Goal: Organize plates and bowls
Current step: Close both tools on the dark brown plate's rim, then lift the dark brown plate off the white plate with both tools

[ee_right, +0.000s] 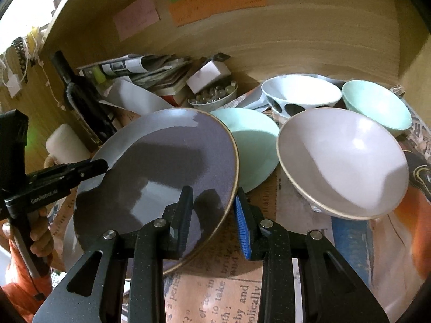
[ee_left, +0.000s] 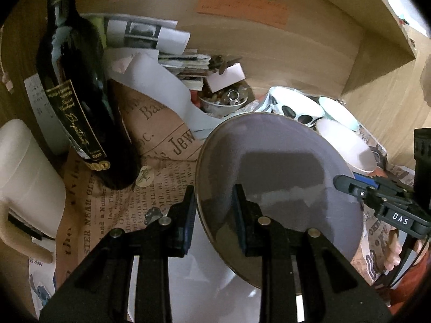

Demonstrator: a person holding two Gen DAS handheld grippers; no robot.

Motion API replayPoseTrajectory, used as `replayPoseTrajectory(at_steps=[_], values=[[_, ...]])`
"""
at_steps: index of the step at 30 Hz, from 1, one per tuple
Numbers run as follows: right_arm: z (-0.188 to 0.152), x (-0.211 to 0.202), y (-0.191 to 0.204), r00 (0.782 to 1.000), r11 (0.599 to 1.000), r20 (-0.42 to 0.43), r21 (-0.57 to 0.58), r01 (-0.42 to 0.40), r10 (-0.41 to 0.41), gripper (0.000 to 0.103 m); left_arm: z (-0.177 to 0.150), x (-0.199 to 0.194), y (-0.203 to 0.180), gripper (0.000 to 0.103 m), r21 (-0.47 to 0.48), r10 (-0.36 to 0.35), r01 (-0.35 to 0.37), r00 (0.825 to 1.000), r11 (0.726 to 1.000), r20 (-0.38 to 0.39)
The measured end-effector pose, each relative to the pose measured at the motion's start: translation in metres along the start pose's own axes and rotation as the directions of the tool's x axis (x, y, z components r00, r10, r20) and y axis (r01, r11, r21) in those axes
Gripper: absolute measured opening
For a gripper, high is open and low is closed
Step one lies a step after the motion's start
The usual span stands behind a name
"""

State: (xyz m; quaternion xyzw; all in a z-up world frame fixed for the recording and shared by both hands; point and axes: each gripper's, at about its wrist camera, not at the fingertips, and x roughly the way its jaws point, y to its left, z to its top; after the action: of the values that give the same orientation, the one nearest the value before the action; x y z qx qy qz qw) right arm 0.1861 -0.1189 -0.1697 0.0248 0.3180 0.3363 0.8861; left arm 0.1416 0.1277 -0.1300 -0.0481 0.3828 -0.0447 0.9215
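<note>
Purple plate point(ee_right: 167, 161) beside mint plate point(ee_right: 256, 140)

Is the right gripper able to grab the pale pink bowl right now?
Probably not yet. The right gripper is shut on the rim of the glossy purple plate, which the left gripper grips too. The pale pink bowl sits uncovered just beside it.

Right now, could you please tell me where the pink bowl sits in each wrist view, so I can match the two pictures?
Left wrist view: the pink bowl is at right of centre, partly hidden behind the grey plate.
Right wrist view: the pink bowl fills the right half, unobstructed.
Shared landmark: the black-spotted white bowl, just behind it in both.
</note>
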Motion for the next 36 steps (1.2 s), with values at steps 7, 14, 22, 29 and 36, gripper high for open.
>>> replayPoseTrajectory(at_steps=[7,14,22,29,36], values=[[-0.004,-0.017,-0.005,1.000,1.000,0.025,0.012,0.003,-0.003,0.028,-0.003,-0.012,-0.017,0.026,0.013,-0.009,0.009,1.000,1.000,0.024],[-0.011,-0.038,-0.011,0.999,1.000,0.052,0.022,0.011,-0.012,0.028,-0.008,-0.022,-0.037,0.026,0.032,-0.018,0.017,0.999,0.999,0.044],[-0.024,-0.055,-0.023,0.998,0.999,0.060,0.034,0.024,-0.026,0.028,-0.017,-0.028,-0.056,0.026,0.039,-0.036,0.034,0.998,0.999,0.043],[-0.037,-0.065,-0.033,0.998,0.998,0.051,0.048,0.031,-0.034,0.028,-0.028,-0.029,-0.073,0.026,0.051,-0.046,0.044,0.999,0.998,0.026],[-0.051,-0.073,-0.043,0.998,0.997,0.041,0.059,0.039,-0.042,0.028,-0.039,-0.026,-0.086,0.026,0.055,-0.050,0.050,0.999,0.997,0.007]])
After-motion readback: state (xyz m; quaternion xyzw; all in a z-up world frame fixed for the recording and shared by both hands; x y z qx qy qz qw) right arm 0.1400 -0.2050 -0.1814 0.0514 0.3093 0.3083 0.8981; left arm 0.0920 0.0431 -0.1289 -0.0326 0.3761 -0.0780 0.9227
